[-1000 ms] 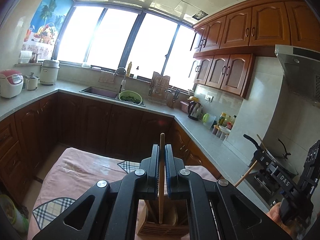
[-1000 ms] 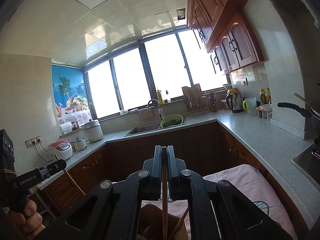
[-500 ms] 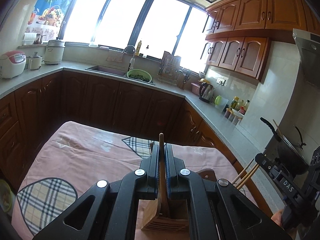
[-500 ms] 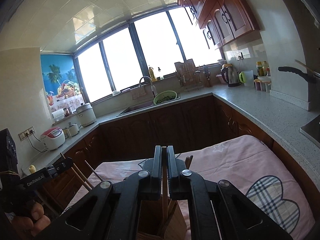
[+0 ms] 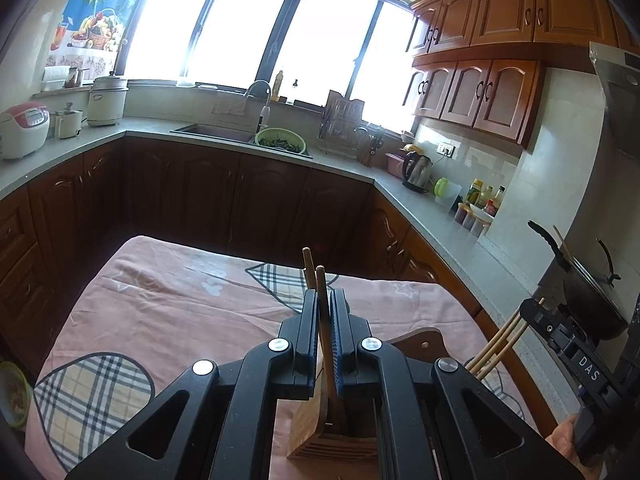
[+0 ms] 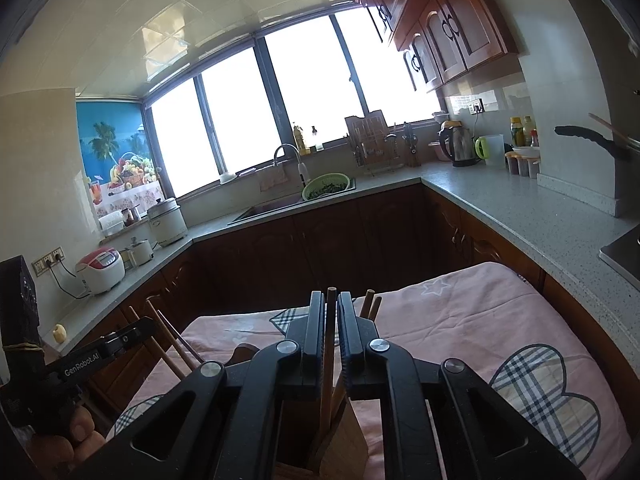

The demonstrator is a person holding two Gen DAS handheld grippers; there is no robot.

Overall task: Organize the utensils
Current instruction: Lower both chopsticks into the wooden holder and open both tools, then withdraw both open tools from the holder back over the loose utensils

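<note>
Wooden chopstick (image 5: pixel 325 332) pinched in left tongs (image 5: pixel 323 320); right tongs (image 6: pixel 330 328) nearly shut on another chopstick (image 6: pixel 329 344), both over holder (image 5: pixel 320 428).

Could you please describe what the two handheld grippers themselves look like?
Both the left gripper and right gripper are matte black, with angular arms, silver pivot bolts and blue-edged finger pads. White lettering on their sides reads DAS and GenRobot.AI.

Windows (image 5: pixel 256 28): wide, glaring white daylight.
Upper cabinets (image 5: pixel 480 92): reddish wood, arched doors.
Lower cabinets (image 5: pixel 208 196): dark brown.
Counter (image 5: pixel 452 236): grey speckled, U-shaped.
Ceiling (image 6: pixel 200 12): pale tiles.
Surface (image 5: pixel 168 304): pink cloth, plaid hearts.
Wall poster (image 6: pixel 116 160): palm trees, fruit.
</note>
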